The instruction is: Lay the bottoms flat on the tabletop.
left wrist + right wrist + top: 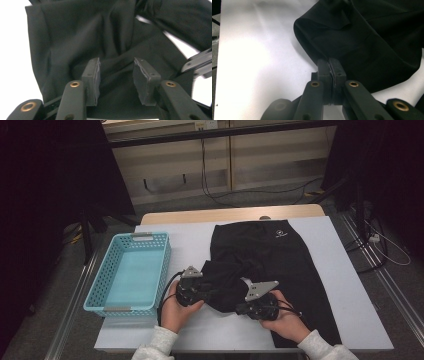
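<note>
Black fabric is what we are working with: near us, our right claw (329, 66) is pinching shut on a folded edge of the trousers (280, 265), while our left claw (116, 75) is standing wide, its pads astride a bunched fold but not biting it. We are judging the cloth soft, light and limp, a little slick, so it will be sagging and sliding unless we are taking it at a hem or a doubled edge. The trousers are lying on the white worktop (350, 285), long axis running away from us, waistband with a small pale logo at the far end, one leg folded back toward the middle. Further left, a pale blue basket (95, 292) is sitting just beside.
</note>
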`<state>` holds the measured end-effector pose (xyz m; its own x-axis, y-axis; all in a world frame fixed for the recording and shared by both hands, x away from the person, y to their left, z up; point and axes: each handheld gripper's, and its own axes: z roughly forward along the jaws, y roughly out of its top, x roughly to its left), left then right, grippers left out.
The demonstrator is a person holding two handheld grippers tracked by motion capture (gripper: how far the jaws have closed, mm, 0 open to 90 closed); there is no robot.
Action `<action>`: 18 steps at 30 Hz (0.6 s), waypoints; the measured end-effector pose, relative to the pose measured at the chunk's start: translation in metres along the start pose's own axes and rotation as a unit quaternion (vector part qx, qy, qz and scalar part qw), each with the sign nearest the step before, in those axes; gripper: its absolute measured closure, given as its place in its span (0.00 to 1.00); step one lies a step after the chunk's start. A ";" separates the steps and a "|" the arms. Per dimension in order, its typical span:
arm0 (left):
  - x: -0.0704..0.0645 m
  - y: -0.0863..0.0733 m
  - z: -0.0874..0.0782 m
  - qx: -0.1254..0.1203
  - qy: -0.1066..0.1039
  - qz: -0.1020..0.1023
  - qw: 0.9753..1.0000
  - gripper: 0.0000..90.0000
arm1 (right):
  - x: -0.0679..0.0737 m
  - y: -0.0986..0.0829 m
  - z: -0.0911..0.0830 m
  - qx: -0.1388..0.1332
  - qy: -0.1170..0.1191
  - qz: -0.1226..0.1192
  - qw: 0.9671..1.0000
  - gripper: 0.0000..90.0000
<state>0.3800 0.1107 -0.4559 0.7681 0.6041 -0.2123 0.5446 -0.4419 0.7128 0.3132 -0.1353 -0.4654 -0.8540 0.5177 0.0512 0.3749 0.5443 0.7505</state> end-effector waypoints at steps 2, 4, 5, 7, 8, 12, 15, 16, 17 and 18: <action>0.000 -0.002 0.003 0.008 -0.001 0.003 1.000 0.68 | 0.000 0.000 0.000 0.000 0.000 0.000 1.000 0.99; 0.000 -0.002 0.003 0.011 -0.009 0.003 1.000 0.76 | 0.000 0.000 0.000 0.000 0.000 0.001 1.000 0.99; -0.001 -0.002 0.003 0.014 -0.009 0.004 1.000 0.79 | 0.000 0.000 0.000 0.000 0.000 0.004 1.000 0.99; -0.001 -0.002 0.002 0.023 -0.014 0.001 1.000 0.88 | 0.000 -0.001 0.000 -0.001 0.000 0.005 1.000 0.99; -0.001 -0.002 0.001 0.028 -0.014 -0.002 1.000 0.93 | 0.000 -0.001 0.000 -0.001 0.000 0.005 1.000 0.99; -0.002 -0.001 -0.003 0.036 -0.015 -0.006 0.999 0.99 | 0.000 0.000 -0.001 0.000 0.000 0.002 1.000 0.99; -0.003 0.001 -0.007 0.032 -0.018 -0.007 0.999 0.99 | 0.000 -0.001 -0.001 0.000 0.000 0.002 1.000 0.99; -0.003 0.001 -0.009 0.029 -0.018 -0.007 0.999 0.99 | 0.000 -0.001 -0.002 0.000 0.001 0.003 1.000 0.99; -0.003 0.001 -0.011 0.027 -0.019 -0.007 0.999 0.99 | 0.000 -0.001 -0.002 0.000 0.001 0.004 1.000 0.99; -0.003 0.001 -0.013 0.026 -0.019 -0.007 0.999 0.99 | 0.000 -0.001 -0.002 0.000 0.001 0.005 1.000 0.99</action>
<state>0.3744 0.1171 -0.4459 0.7724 0.5850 -0.2474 0.5709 -0.4688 0.6741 0.3124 -0.1375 -0.4652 -0.8515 0.5209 0.0597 0.3827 0.5395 0.7500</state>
